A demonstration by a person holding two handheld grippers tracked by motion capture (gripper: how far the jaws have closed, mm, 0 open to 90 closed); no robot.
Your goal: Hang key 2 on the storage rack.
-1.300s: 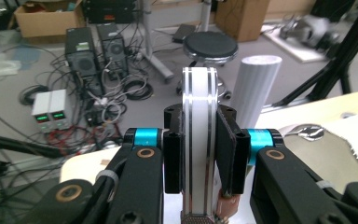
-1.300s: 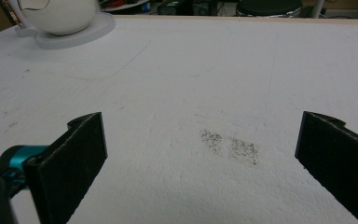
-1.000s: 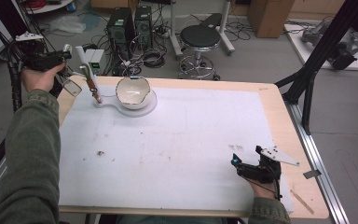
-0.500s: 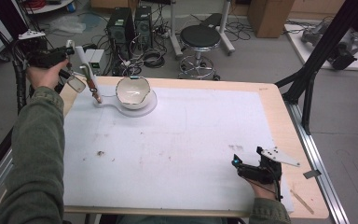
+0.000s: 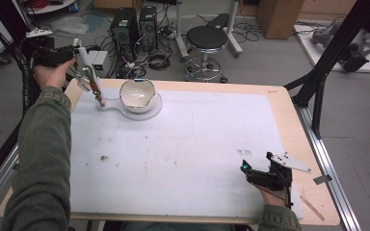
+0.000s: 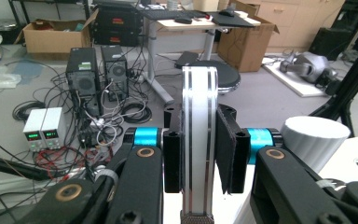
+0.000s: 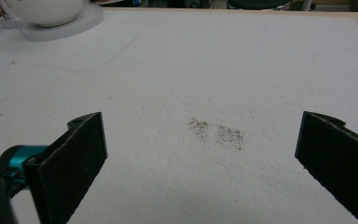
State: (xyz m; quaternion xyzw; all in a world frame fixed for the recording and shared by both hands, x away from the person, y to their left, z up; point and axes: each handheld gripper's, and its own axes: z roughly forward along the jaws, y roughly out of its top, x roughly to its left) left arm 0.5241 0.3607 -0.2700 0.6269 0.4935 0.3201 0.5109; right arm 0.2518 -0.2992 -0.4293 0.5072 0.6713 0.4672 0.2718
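My left gripper (image 5: 79, 60) is held up past the table's far left corner, shut on a slim white-and-metal tool (image 5: 89, 77). The tool slants down to a brown tip close to the round white base (image 5: 151, 111) that carries a white bowl (image 5: 136, 94). In the left gripper view the tool (image 6: 198, 116) stands edge-on between the two black pads (image 6: 228, 149), which press on its sides. My right gripper (image 5: 245, 171) rests low at the front right of the white mat (image 5: 188, 144), jaws wide apart over a dark smudge (image 7: 216, 133) with nothing between them.
A white cylinder (image 6: 314, 135) stands just right of the left jaws. Behind the table are computer towers (image 5: 132, 24), tangled cables, a black stool (image 5: 207, 38) and a black frame leg (image 5: 318, 91). The bowl and its base (image 7: 51, 21) lie far ahead of the right gripper.
The left hand has shifted slightly with the tool, which now stands a little steeper. The right hand and gripper have not moved.
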